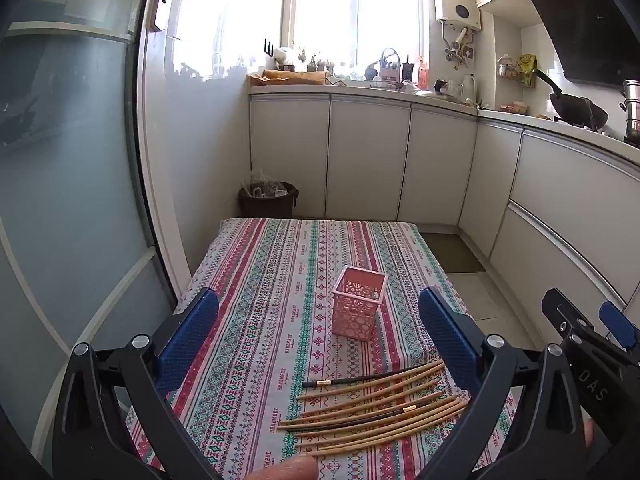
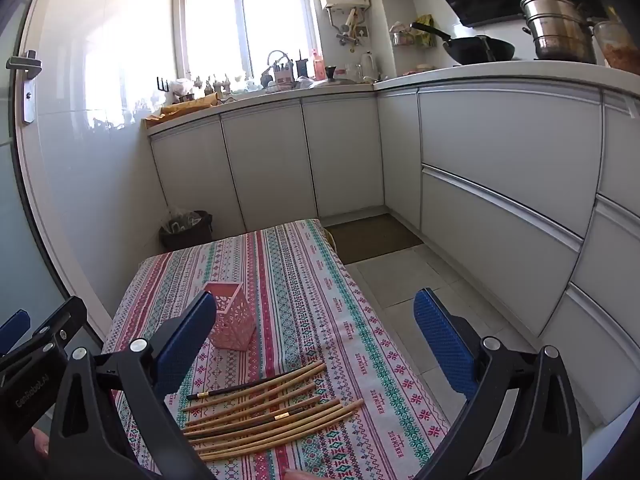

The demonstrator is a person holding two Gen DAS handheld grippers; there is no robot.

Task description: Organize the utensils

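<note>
Several chopsticks (image 1: pixel 372 412), mostly bamboo with two dark ones, lie side by side on the patterned tablecloth (image 1: pixel 280 280) near its front edge; they also show in the right wrist view (image 2: pixel 272 416). An empty pink perforated utensil holder (image 1: pixel 359 307) stands upright behind them, also in the right wrist view (image 2: pixel 232 318). My left gripper (image 1: pixel 320 328) is open and empty, held above the table with the holder between its fingers in view. My right gripper (image 2: pixel 316 334) is open and empty, above the table's right side. The right gripper shows at the left view's right edge (image 1: pixel 592 328).
White kitchen cabinets (image 2: pixel 500 184) run along the back and right. A dark bin (image 1: pixel 268 200) stands on the floor behind the table. A glass door (image 1: pixel 60 180) is to the left. A brown mat (image 2: pixel 372 236) lies on the tiled floor. A wok (image 2: pixel 476 48) and steel pots (image 2: pixel 560 28) sit on the counter.
</note>
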